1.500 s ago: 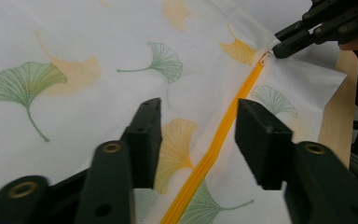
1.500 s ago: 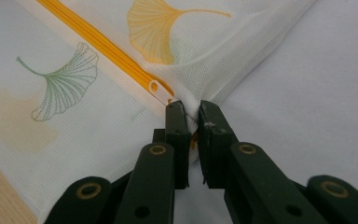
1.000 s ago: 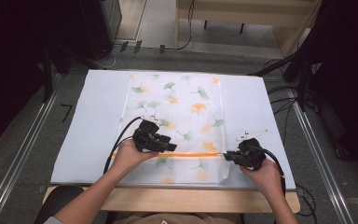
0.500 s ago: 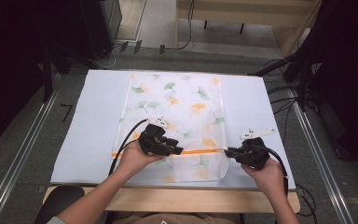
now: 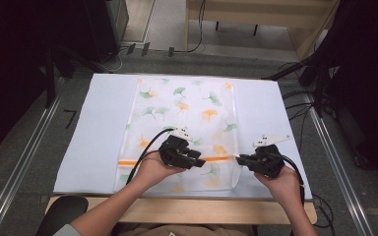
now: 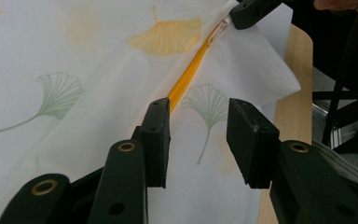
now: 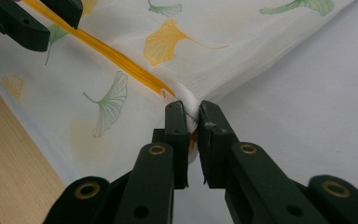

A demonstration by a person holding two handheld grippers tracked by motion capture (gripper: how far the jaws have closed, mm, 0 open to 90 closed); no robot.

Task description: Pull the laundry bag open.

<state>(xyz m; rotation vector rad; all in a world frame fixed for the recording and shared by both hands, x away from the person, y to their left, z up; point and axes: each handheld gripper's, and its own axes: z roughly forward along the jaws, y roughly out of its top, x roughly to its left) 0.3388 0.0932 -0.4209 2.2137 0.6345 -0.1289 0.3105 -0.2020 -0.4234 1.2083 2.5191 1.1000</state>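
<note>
While our right tool (image 7: 192, 116) pinches the mesh bag (image 5: 187, 105) at the zipper (image 6: 189, 77) end near the bench's front edge, our left tool (image 6: 198, 128), closing, gapes half-wide over the zipper.

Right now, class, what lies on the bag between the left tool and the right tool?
The orange zipper runs across the bag from the left tool to the right tool, which pinches the bag's edge. The high view shows it.

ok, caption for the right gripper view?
Right gripper pinches the mesh bag at the end of its orange zipper.
</note>
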